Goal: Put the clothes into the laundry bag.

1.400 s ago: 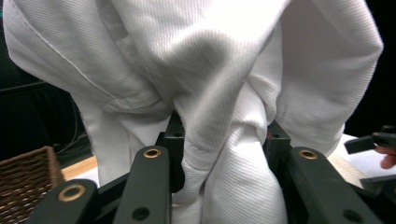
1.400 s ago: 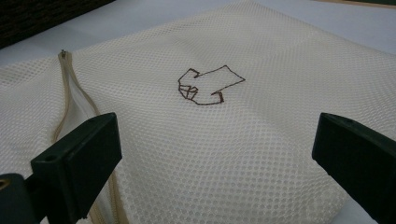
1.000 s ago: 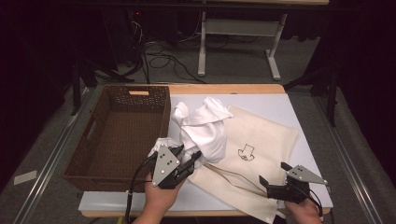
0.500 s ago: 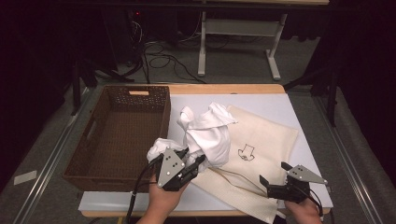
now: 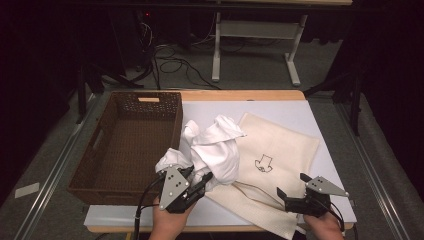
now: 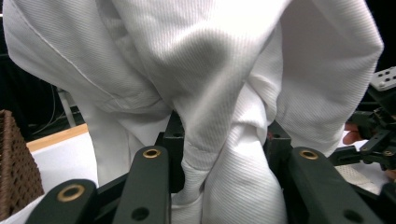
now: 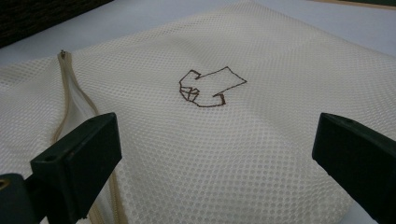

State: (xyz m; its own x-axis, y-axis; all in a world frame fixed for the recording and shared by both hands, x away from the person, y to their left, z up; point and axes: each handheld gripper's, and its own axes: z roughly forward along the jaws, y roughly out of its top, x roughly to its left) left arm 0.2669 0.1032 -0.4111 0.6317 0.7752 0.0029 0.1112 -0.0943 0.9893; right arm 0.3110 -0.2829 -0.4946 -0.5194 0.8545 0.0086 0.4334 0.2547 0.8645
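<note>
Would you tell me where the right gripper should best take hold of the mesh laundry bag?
Probably at the zipper edge of the mesh laundry bag, coming in low from the near side: the bag lies flat, and that seam gapes slightly, giving the right gripper a lip to pinch.

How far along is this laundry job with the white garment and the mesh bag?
Early on. The bag's zip looks partly open. The left tongs grip the white garment, lifted beside the basket. The right tongs hover open over the mesh bag. The garment isn't yet in either.
</note>
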